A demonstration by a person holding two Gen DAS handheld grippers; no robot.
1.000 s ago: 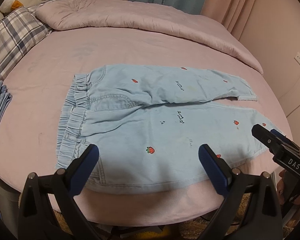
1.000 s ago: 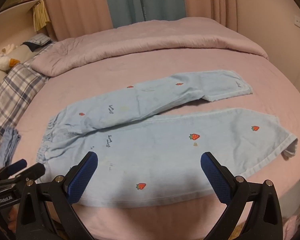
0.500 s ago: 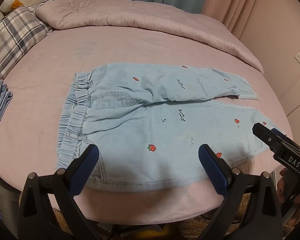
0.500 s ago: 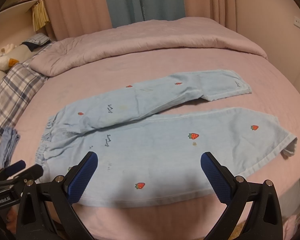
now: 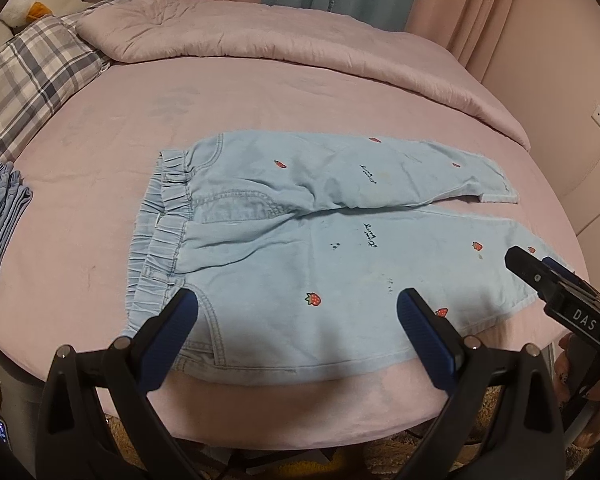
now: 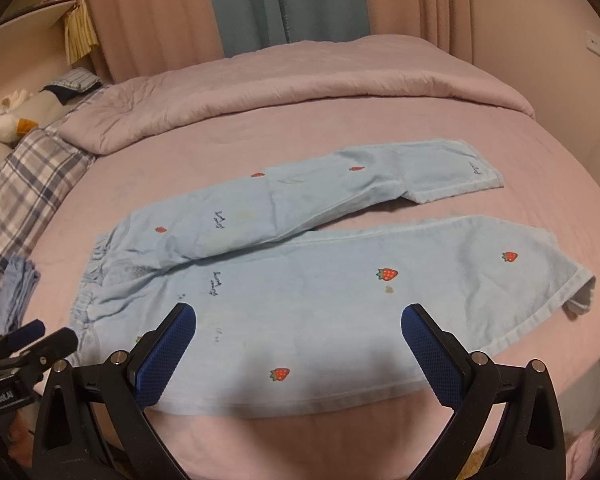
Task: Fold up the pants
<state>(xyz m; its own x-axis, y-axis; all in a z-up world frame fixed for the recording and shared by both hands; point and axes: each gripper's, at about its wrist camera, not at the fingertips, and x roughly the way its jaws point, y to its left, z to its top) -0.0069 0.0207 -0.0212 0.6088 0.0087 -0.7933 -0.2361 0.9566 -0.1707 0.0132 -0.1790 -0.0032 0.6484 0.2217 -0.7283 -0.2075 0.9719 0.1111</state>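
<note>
- Right now the pants (image 5: 300, 248) lie flat on the bed (image 5: 100, 128), waistband (image 5: 160, 232) to the left, legs running right and splayed in a narrow V.
- Left gripper (image 5: 298, 316) hangs above the near hip, jaws spread wide, holding nothing.
- Right gripper (image 6: 298, 330) hovers over the near leg (image 6: 380, 300), jaws equally wide and empty.
- Likely next: fold one leg onto the other. Pinch the near edge at waistband and hem (image 6: 540, 308) together, through both layers.
- Lift evenly and lay the near leg onto the far leg (image 6: 340, 192), seams matched.
- One hem corner curls under; smooth it first.
</note>
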